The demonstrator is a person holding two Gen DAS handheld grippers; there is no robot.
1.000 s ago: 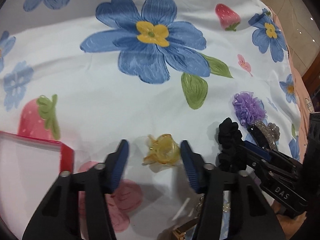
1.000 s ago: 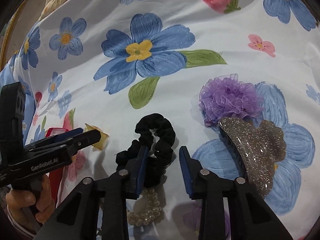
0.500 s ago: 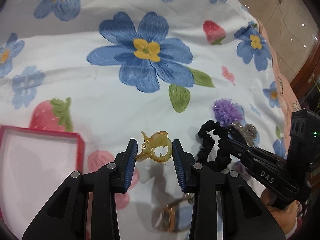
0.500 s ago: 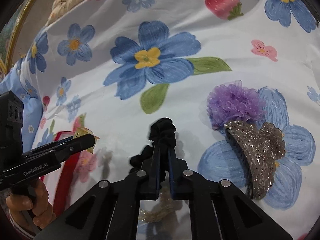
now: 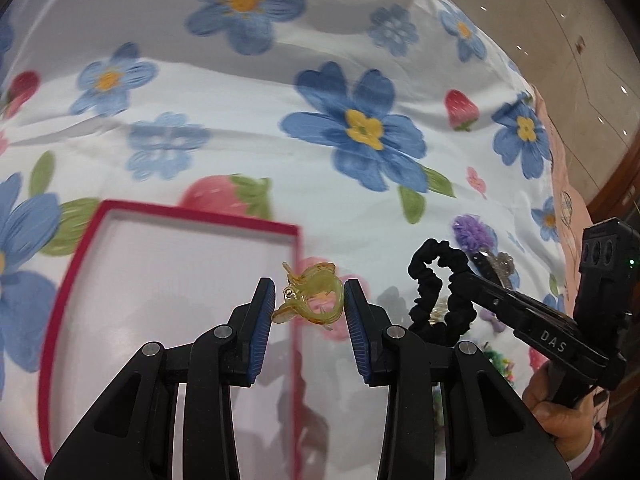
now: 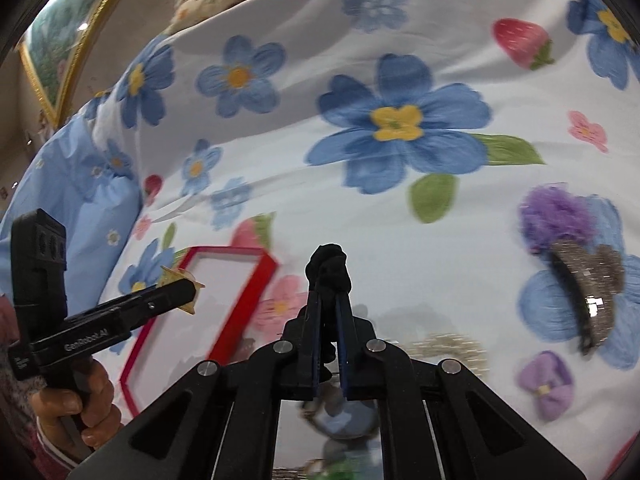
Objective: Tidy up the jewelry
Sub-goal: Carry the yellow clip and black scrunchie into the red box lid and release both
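Observation:
My left gripper (image 5: 309, 301) is shut on a yellow translucent claw clip (image 5: 314, 299) and holds it in the air over the right edge of a red-rimmed white box (image 5: 168, 216). My right gripper (image 6: 328, 312) is shut on a black scrunchie (image 6: 329, 270), lifted off the bedsheet; the scrunchie also shows hanging from it in the left wrist view (image 5: 442, 292). The box also shows in the right wrist view (image 6: 224, 256), left of the scrunchie, with the left gripper (image 6: 182, 290) over it.
A purple frilly hair clip (image 6: 556, 212) and a glittery silver claw clip (image 6: 588, 292) lie on the flowered sheet at the right. A beaded bracelet (image 6: 448, 348) and a small purple bow (image 6: 546, 386) lie near the front. The bed's right edge (image 5: 560, 184) drops to the floor.
Both grippers closed on their items and lifted them. The left gripper carried the yellow clip left to the box's edge. The right gripper raised the scrunchie off the sheet.

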